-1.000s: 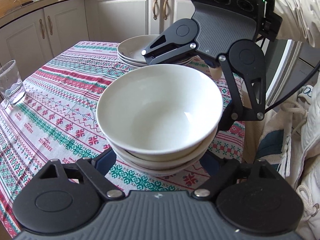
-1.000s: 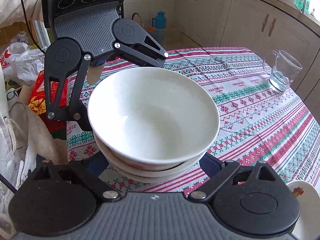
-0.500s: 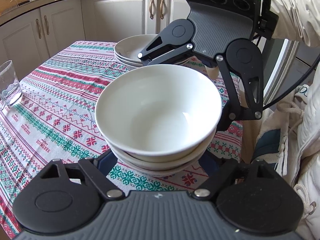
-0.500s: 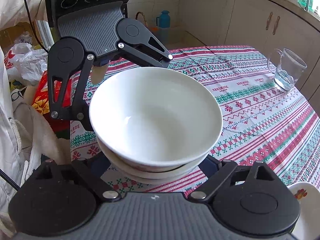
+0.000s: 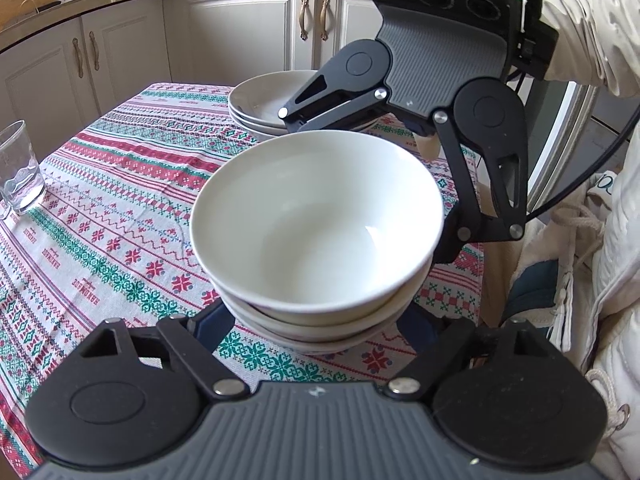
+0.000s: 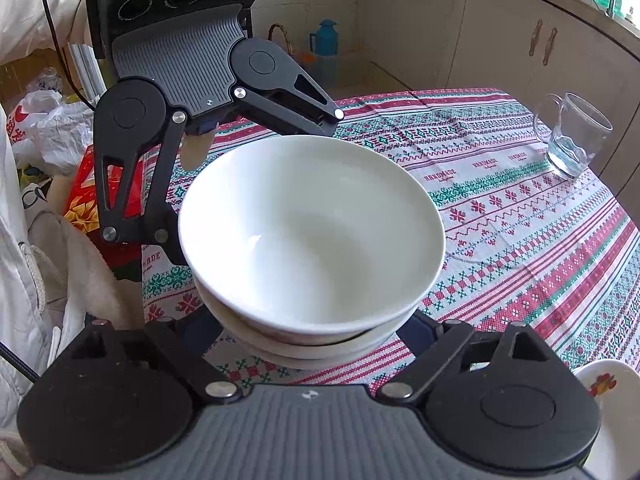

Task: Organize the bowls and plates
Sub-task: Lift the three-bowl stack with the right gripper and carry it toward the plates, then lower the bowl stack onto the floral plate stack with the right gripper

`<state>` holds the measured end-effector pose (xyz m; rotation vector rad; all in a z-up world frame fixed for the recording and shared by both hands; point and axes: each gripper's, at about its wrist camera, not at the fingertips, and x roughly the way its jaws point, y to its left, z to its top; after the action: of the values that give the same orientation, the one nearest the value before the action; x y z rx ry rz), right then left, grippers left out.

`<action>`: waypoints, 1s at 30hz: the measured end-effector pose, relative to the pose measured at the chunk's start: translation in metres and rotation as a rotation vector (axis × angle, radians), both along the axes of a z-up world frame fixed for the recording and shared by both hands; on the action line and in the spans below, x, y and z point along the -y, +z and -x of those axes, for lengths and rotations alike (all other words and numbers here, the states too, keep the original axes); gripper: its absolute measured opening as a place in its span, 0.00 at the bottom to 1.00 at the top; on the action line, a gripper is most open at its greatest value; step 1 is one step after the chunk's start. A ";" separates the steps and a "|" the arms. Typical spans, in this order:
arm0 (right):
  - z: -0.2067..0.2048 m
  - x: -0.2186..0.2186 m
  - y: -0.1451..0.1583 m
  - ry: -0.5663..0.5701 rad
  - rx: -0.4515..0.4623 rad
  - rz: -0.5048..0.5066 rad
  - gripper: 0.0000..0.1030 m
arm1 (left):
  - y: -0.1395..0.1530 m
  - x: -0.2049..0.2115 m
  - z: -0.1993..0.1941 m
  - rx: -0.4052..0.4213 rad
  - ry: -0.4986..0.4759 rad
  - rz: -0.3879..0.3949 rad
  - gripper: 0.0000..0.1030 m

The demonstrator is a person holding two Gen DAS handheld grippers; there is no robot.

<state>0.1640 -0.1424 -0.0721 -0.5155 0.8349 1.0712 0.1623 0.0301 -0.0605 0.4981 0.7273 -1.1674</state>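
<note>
Little has shifted since the earlier frames: both claws have narrowed slightly around the bowl stack and are otherwise held in place.

Surface (image 5: pixel 120 184): covered by a woven cloth in red, green and white bands, matte, slightly creased.

Bowl stack (image 5: pixel 316 224): round, glossy white ceramic, several bowls nested, set on the cloth near the surface's edge.

Plate stack (image 5: pixel 256 100): shallow white plates, glazed, seen beyond the bowls in the left wrist view.

Left claw (image 5: pixel 316 320): black linkage arms, ribbed grey body, angled downward; the lower bowls are straddled by its blue fingers. Contact cannot be told.

Right claw (image 6: pixel 312 332): same build, placed opposite, likewise spread wide about the stack; whether it is gripped cannot be told.

Glass mug (image 6: pixel 572 136): clear, handled, well apart.
</note>
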 end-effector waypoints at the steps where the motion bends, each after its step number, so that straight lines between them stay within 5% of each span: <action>1: 0.000 0.000 0.000 0.001 -0.002 0.000 0.92 | 0.000 0.000 0.000 -0.004 0.001 0.000 0.84; 16: 0.000 0.030 0.032 -0.012 0.030 -0.001 0.91 | 0.032 0.034 -0.005 0.034 -0.009 0.011 0.84; 30: -0.016 0.110 0.065 -0.120 0.108 0.051 0.91 | 0.055 0.122 -0.049 0.092 -0.128 0.044 0.84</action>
<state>0.1801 -0.2520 -0.0068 -0.5547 0.7893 0.9064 0.2112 -0.0919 -0.0050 0.5641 0.5965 -1.2686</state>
